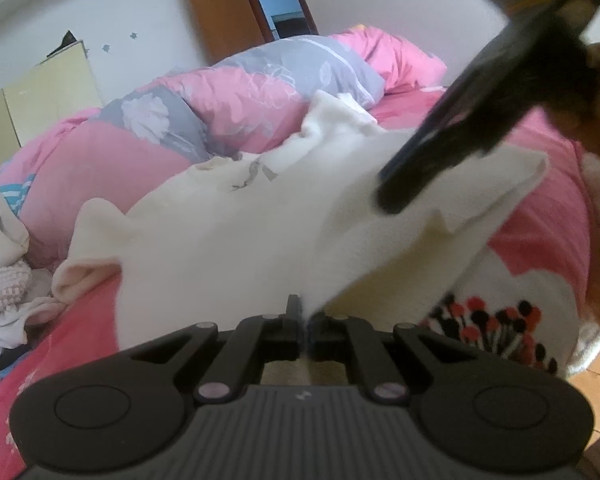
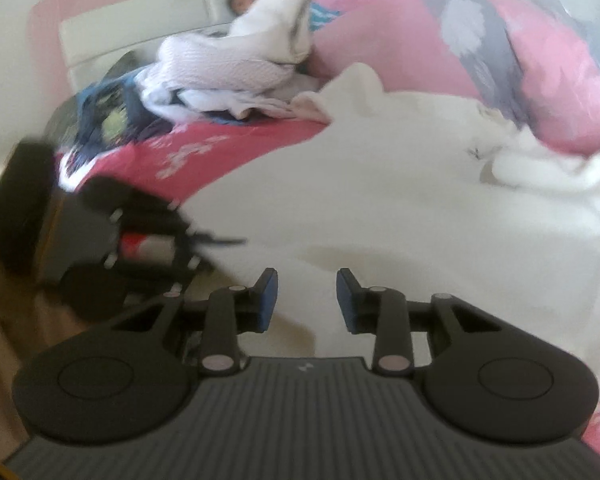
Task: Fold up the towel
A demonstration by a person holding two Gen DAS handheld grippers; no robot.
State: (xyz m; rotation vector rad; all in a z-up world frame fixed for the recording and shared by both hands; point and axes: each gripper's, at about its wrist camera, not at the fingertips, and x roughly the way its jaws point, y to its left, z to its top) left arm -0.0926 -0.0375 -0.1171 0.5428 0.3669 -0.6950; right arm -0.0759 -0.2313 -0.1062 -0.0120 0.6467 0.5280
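Pinching the near edge of the white fluffy towel (image 1: 236, 232) on the pink bed (image 1: 540, 200), left gripper (image 1: 303, 322) is clamped; right gripper (image 2: 307, 300) gapes empty, so slack could bunch crooked.

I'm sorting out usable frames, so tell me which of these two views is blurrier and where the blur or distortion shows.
Right wrist view: blurrier overall, the left gripper smeared at left, the towel washed out. Left wrist view: sharper on the quilt, but the right gripper and the towel edge near it are streaked. Both bend straight lines at the rim, as fisheye does.
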